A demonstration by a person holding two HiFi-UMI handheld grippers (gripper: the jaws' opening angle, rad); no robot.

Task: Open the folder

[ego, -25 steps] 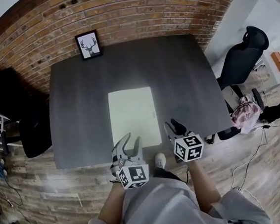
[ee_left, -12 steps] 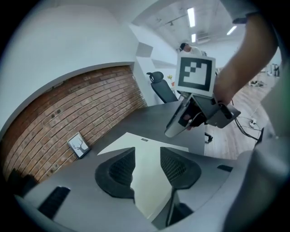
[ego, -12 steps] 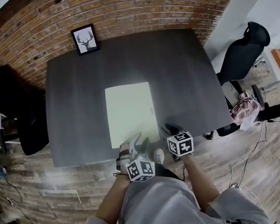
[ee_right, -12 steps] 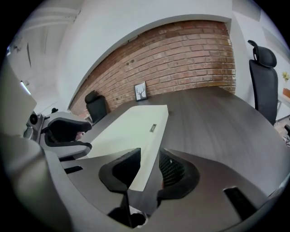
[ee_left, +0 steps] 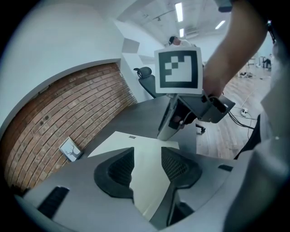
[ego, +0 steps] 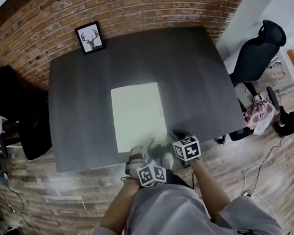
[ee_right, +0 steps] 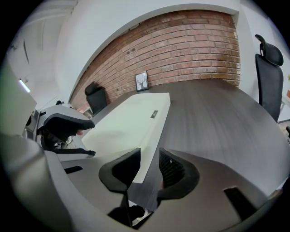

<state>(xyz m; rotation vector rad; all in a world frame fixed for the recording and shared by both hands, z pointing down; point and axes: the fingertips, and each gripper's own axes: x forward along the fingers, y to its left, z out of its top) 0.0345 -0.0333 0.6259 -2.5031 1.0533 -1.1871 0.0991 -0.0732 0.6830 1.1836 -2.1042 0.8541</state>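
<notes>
The pale folder (ego: 138,116) lies flat on the dark table (ego: 82,95), nearer its near edge, while the left gripper (ego: 149,147) and right gripper (ego: 174,134) hang at the folder's near edge and near-right corner, jaws just opened wide and gripping nothing.

Left tool (ego: 143,150) and right tool (ego: 176,135) side by side, angled downward, jaws just opening wider, empty.
</notes>
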